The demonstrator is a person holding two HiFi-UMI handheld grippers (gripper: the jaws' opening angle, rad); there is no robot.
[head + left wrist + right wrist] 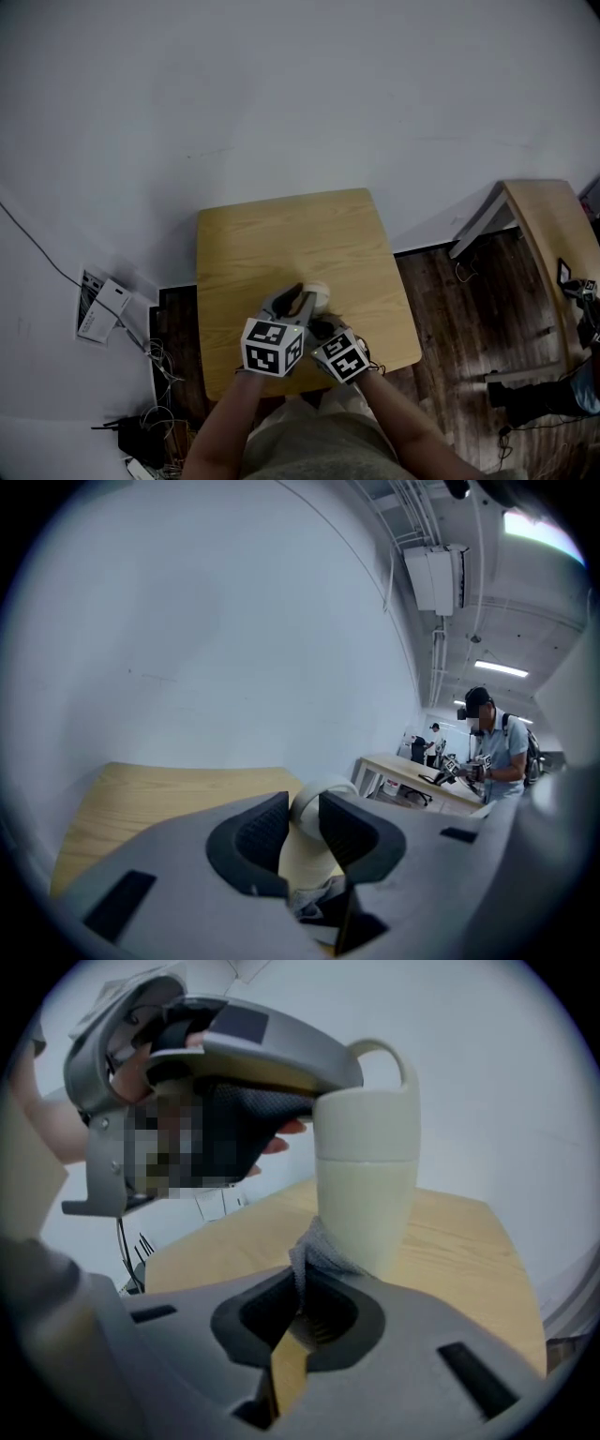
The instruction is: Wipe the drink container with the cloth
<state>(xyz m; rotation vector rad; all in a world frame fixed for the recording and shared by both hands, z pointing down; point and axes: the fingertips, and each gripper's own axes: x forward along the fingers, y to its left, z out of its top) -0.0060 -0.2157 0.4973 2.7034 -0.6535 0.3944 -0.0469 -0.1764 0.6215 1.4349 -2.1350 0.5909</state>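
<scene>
Right tool point(300, 1305) pinches cloth point(314, 1249) (mostly hidden).

Both forearms reach in from the near side, close together. The left hand-held gripper point(300, 302) clamps the cup point(317, 296). Just right of it, the right hand-held gripper point(324, 329) pinches the cloth point(314, 1251).

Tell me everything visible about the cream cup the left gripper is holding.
The cream tapered cup looks smooth, like glazed ceramic or plastic, with a faint seam round its upper body and a loop handle at the top. It is upright over the light wooden table. The left gripper clamps its upper part; the crumpled grey cloth, pinched in the right gripper, presses against its lower side. Its base is hidden.
</scene>
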